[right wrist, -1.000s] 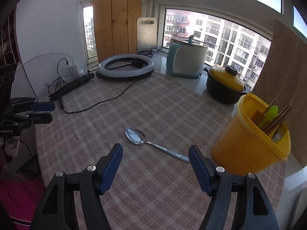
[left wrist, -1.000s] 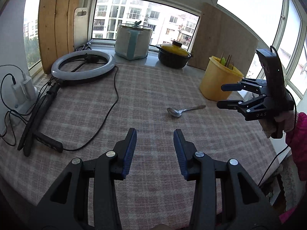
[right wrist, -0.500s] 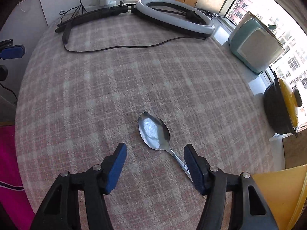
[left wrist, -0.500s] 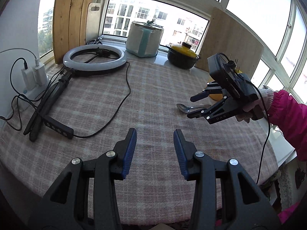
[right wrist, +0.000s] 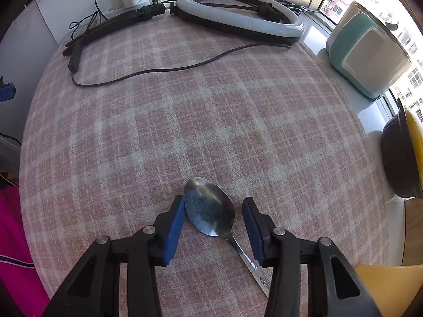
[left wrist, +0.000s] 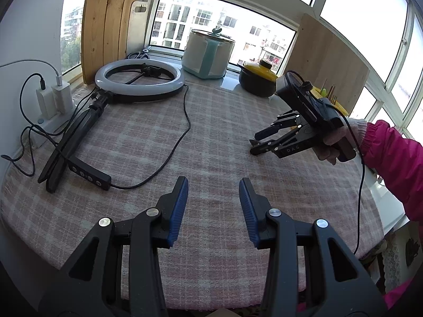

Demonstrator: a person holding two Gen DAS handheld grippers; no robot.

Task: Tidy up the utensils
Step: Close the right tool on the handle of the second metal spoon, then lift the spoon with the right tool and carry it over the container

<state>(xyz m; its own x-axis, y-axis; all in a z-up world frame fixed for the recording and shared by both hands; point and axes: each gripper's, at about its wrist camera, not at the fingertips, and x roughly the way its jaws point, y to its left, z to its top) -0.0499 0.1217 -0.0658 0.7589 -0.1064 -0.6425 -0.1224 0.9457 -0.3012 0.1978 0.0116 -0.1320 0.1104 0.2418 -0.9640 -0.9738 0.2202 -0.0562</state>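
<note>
1. Wide windows [left wrist: 222, 23] wrap the corner, showing sunlit apartment blocks.
2. Wooden boards [left wrist: 105, 23] lean against the panes.
3. A white wall [left wrist: 29, 34] stands left.
4. A pink checked tablecloth [left wrist: 211, 142] covers the table.

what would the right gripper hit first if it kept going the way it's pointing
Most likely the spoon: its bowl lies between the right gripper pads, which have just been closing. The checked tablecloth sits directly beneath; remaining depth is unclear.

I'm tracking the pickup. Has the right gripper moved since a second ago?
Yes. The right gripper came down and away from the yellow holder; its jaws have just been closing around the spoon.
</note>
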